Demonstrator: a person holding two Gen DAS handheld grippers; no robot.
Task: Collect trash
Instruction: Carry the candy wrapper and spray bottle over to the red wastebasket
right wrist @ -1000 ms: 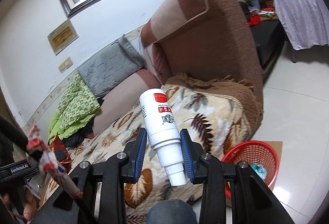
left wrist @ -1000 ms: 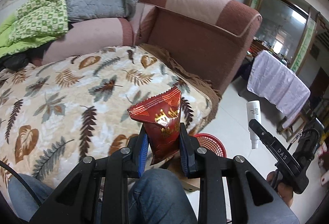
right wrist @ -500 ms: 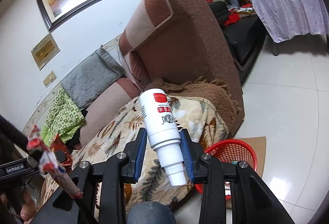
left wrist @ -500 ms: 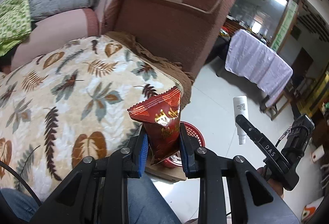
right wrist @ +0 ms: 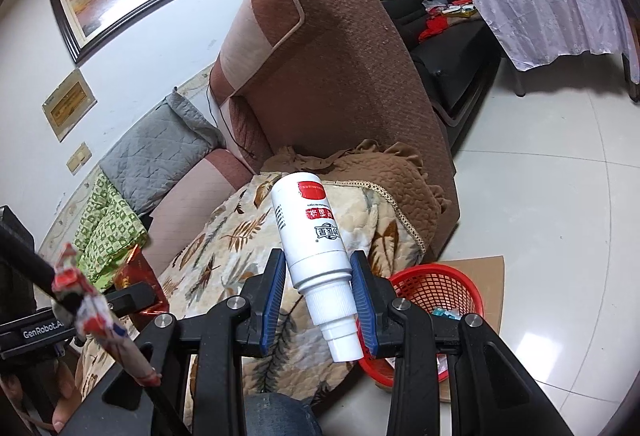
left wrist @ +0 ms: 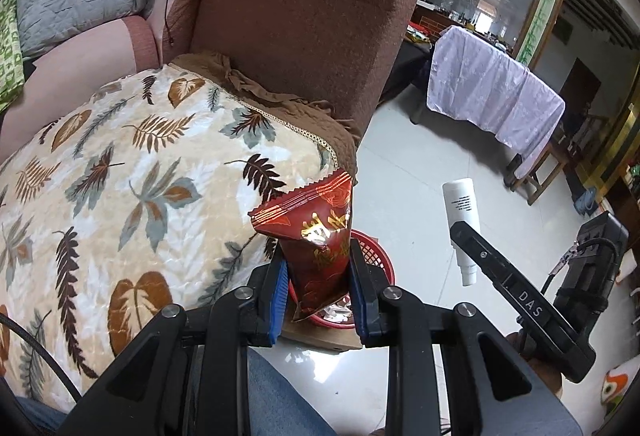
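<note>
Red wrapper (left wrist: 320, 236) clamped in left gripper (left wrist: 318, 296); bottle (right wrist: 316, 248) in right gripper (right wrist: 320, 300)

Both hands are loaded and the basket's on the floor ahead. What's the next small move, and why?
Probably carry the left hand-held gripper forward and down over the red basket, then open. Its jaws clamp the red snack wrapper, and the basket shows just behind it, partly hidden. The right hand-held gripper, holding the white bottle, can follow.

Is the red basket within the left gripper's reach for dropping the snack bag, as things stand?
Probably yes: the left gripper holds the snack bag directly before the red basket, nothing between.
</note>
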